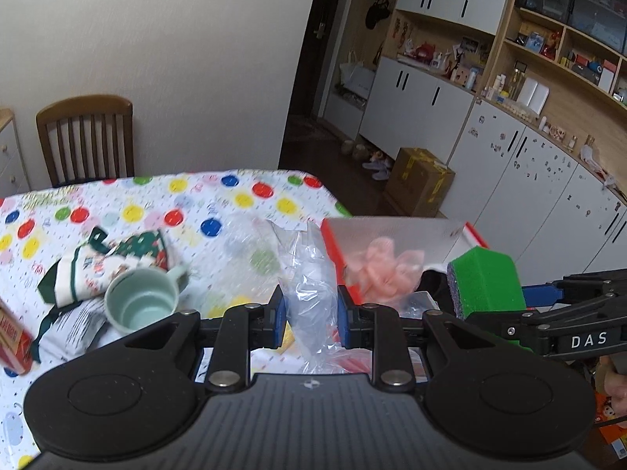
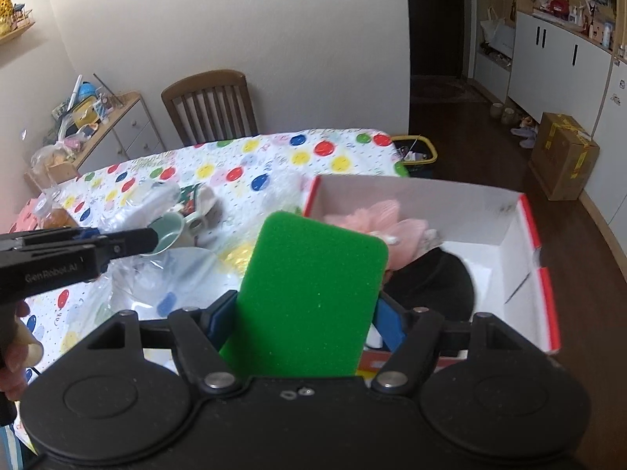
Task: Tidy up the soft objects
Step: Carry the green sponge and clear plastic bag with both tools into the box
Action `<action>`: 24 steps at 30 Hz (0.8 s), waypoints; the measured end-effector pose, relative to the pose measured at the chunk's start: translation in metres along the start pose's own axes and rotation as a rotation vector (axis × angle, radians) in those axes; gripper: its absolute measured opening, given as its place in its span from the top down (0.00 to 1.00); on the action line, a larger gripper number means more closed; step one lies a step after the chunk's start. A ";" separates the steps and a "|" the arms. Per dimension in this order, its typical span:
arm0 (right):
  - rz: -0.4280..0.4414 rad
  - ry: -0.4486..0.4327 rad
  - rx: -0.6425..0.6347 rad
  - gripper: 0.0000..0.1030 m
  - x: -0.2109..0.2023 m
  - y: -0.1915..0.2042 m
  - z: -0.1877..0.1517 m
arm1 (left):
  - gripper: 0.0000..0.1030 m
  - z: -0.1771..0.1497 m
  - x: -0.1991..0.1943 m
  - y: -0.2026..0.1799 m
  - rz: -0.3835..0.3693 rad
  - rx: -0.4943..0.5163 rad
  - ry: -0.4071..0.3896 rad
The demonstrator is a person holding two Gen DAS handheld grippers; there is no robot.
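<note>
My right gripper (image 2: 303, 321) is shut on a green sponge (image 2: 309, 297) and holds it upright just left of a white box with red rim (image 2: 525, 235). The box holds a pink fluffy item (image 2: 388, 219) and a black soft item (image 2: 435, 278). In the left wrist view the sponge (image 1: 486, 282) shows at the right, beside the box (image 1: 333, 243). My left gripper (image 1: 309, 309) is shut on a clear plastic bag (image 1: 305, 270) above the table. A Christmas-pattern cloth (image 1: 117, 262) lies at the left.
A pale green mug (image 1: 141, 301) lies on its side on the polka-dot tablecloth (image 1: 196, 203). A red packet (image 1: 13, 340) is at the left edge. A wooden chair (image 1: 86, 137) stands behind the table. A cardboard box (image 1: 419, 180) sits on the floor by cabinets.
</note>
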State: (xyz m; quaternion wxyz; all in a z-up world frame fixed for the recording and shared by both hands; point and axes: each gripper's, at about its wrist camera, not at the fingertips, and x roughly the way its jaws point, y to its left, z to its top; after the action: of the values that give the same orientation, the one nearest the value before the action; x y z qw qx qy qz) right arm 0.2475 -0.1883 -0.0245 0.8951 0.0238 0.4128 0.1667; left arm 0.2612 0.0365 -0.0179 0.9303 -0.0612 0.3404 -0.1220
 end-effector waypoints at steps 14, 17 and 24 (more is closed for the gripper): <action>-0.051 -0.040 0.020 0.30 -0.018 -0.102 0.012 | 0.76 0.030 0.040 -0.095 0.012 0.098 -0.034; -0.066 -0.038 0.025 0.30 -0.015 -0.122 0.013 | 0.76 0.037 0.054 -0.112 0.024 0.116 -0.038; -0.081 -0.015 0.016 0.30 0.003 -0.155 0.016 | 0.76 0.055 0.094 -0.144 0.056 0.155 -0.045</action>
State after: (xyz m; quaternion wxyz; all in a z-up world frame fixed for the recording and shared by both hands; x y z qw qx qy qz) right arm 0.3043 -0.3318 -0.0436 0.9041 0.0154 0.4079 0.1267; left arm 0.3390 -0.1254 -0.0060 0.9428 0.0176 0.3104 -0.1205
